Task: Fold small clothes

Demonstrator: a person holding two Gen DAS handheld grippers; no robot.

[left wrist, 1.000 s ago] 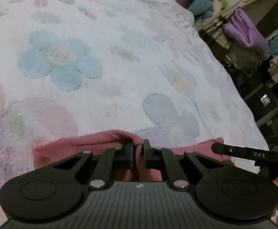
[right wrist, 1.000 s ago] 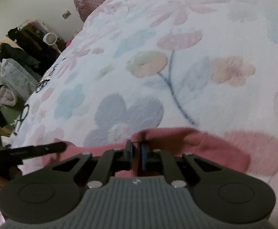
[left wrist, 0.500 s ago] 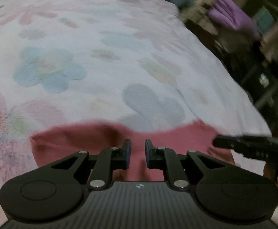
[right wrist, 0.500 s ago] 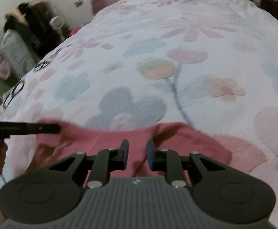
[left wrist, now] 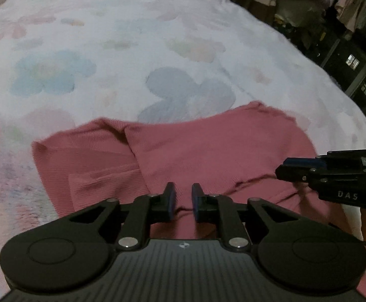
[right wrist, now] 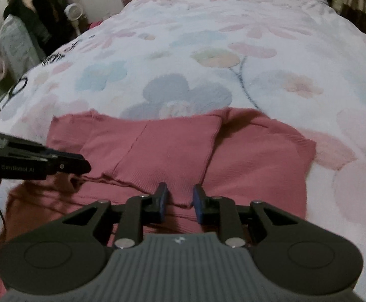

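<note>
Pink ribbed knit garment (left wrist: pixel 208 151) lies flat on the white fleece blanket with pastel flowers (left wrist: pixel 132 37), a flap already folded over the middle, long axis running left-right across both my views. It sits directly ahead of and below both tools. Left gripper (left wrist: pixel 183 202) has just been opening: narrow gap, nothing between the pads, cloth only underneath. Right gripper (right wrist: pixel 180 202) likewise has just been opening, narrow gap, empty, hovering over the lower hem of the folded flap. Each sees the other at the garment's near edge, one per end. Judgement: fold released; next grab looks equally reachable, left hand nearer the left sleeve end, right hand nearer the right.
</note>
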